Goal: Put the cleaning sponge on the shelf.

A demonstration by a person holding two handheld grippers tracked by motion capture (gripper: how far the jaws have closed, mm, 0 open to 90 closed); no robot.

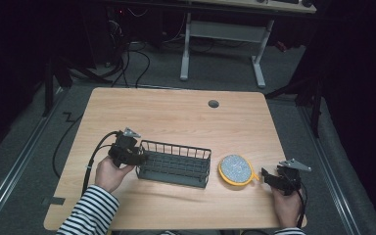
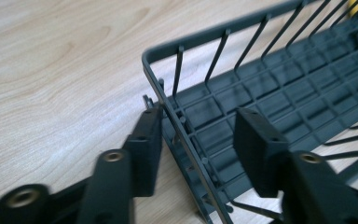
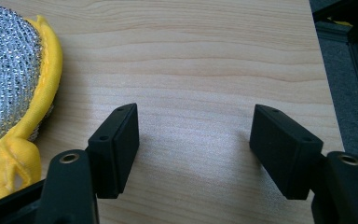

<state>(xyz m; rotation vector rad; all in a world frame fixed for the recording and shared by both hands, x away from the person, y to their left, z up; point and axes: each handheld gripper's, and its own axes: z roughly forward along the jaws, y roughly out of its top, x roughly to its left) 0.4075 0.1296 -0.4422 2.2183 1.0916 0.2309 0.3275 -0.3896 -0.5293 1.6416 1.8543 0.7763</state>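
no readable text, no labels, no brands, no numbers, no signs anywhere

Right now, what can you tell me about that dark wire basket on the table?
The wire basket is a long, dark grey rack that looks like coated metal, with thin upright bars under a rounded top rim and a grid floor. It stands upright and empty on the wooden table, left of a round yellow-edged scrubber. The left gripper is open, its jaws straddling the basket's near end wall, one outside, one inside.
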